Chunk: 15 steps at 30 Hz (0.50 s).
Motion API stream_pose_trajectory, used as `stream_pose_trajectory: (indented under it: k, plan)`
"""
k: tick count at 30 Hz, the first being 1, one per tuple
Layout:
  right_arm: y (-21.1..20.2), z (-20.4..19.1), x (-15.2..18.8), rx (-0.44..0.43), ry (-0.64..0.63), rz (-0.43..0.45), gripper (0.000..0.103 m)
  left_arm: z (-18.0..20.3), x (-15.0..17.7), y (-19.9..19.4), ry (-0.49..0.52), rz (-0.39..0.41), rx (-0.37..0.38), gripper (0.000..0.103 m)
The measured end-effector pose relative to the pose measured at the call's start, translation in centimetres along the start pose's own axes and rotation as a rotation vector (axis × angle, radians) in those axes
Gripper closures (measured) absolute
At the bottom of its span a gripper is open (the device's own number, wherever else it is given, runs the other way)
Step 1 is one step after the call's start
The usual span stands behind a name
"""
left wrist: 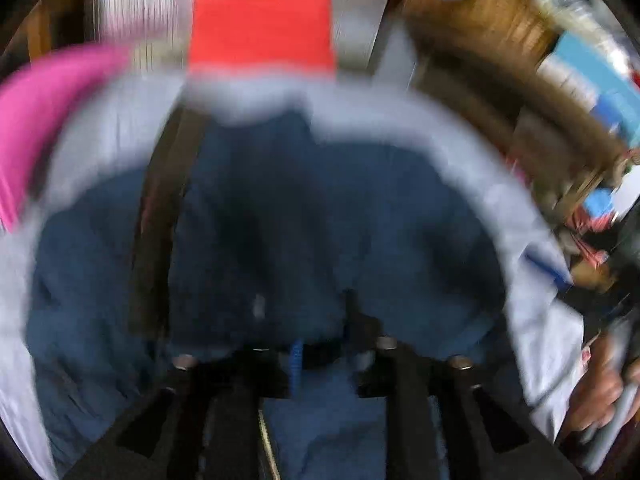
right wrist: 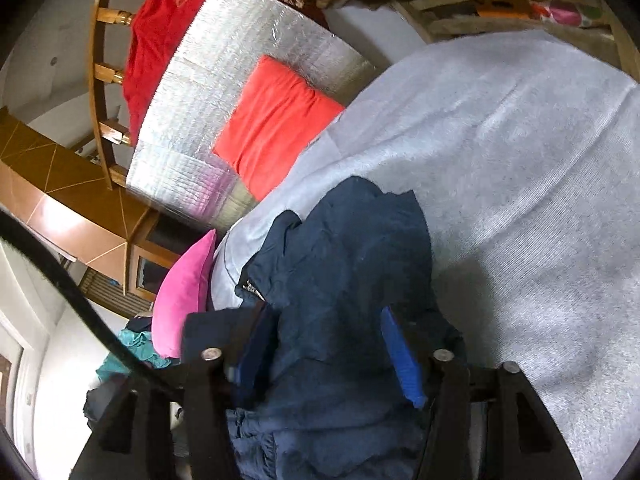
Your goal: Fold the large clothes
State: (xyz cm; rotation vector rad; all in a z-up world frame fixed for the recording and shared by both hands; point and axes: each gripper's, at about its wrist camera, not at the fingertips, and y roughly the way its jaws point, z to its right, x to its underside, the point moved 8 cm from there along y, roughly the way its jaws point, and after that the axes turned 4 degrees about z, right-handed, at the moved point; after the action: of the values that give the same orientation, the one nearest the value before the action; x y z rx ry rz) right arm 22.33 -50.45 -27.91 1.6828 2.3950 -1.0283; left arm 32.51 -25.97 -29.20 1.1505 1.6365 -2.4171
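- While the jacket lies bunched on the grey cover ahead of both tools, folding looks barely begun.
- Right tool: spread wide, jacket between its fingers, not pinched.
- Left tool: blurred; seems clenched on jacket cloth.
- Only the right view shows a folded red piece beyond.

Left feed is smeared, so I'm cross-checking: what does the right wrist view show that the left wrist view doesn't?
Only the right wrist view shows the red garment on the wooden rail and the teal cloth. Only the left wrist view shows a hand at its right edge. Both share the navy jacket, grey blanket, orange-red cushion and pink cushion.
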Motion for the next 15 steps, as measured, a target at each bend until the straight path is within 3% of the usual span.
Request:
stream_pose_trajectory:
  k: [2,4,6,8,10,13,15]
  plan:
    - [0.5,-0.4,0.5,-0.003,-0.01,-0.015,0.032,-1.2,1.8,-1.0,-0.08,-0.024,0.058,0.074]
    - [1.1,-1.4,1.1,-0.006,-0.05,-0.034,0.032,-2.4,2.6,-4.5,-0.116,-0.007,0.094,0.064]
    - [1.7,-2.8,2.0,-0.019,-0.103,-0.061,0.032,-3.9,2.4,-8.3,-0.116,0.075,0.098,0.037]
    - [2.4,-4.7,3.3,-0.029,-0.169,-0.078,0.032,-6.1,1.6,-11.7,-0.124,0.179,0.051,0.029]
    - [2.8,-6.2,4.6,-0.027,-0.238,-0.087,0.024,-9.4,1.2,-14.1,-0.142,0.249,-0.031,0.028]
    - [3.8,-9.5,7.7,0.028,-0.461,-0.088,0.017,-14.9,1.8,-14.8,-0.221,0.277,-0.173,0.028]
    - [4.6,-11.5,10.2,0.059,-0.614,-0.098,0.015,-17.9,2.8,-13.9,-0.276,0.262,-0.228,0.028]
